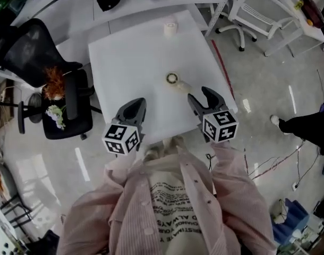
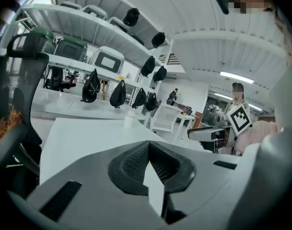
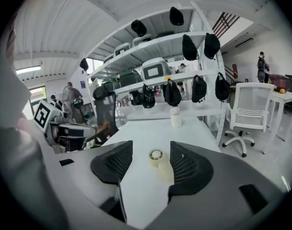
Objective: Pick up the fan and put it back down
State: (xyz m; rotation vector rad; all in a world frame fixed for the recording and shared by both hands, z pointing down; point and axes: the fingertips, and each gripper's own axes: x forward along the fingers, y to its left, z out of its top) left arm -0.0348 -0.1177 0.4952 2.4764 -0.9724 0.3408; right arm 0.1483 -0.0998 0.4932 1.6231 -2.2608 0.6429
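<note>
Approach step: our right gripper (image 1: 200,96), jaws spread, faces what seems the fan (image 1: 178,83) near the surface's (image 1: 125,62) right edge; next we reach and pinch. Left gripper's (image 1: 134,106) jaws are pressed together.

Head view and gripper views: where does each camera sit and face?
Head view: on the person's head, facing steeply down: table, fan, both tools, sleeves.
Left gripper view: on the left tool, along its shut jaws, across the table.
Right gripper view: on the right tool, past open jaws toward the fan.
Shared: head and right views show the fan.
</note>
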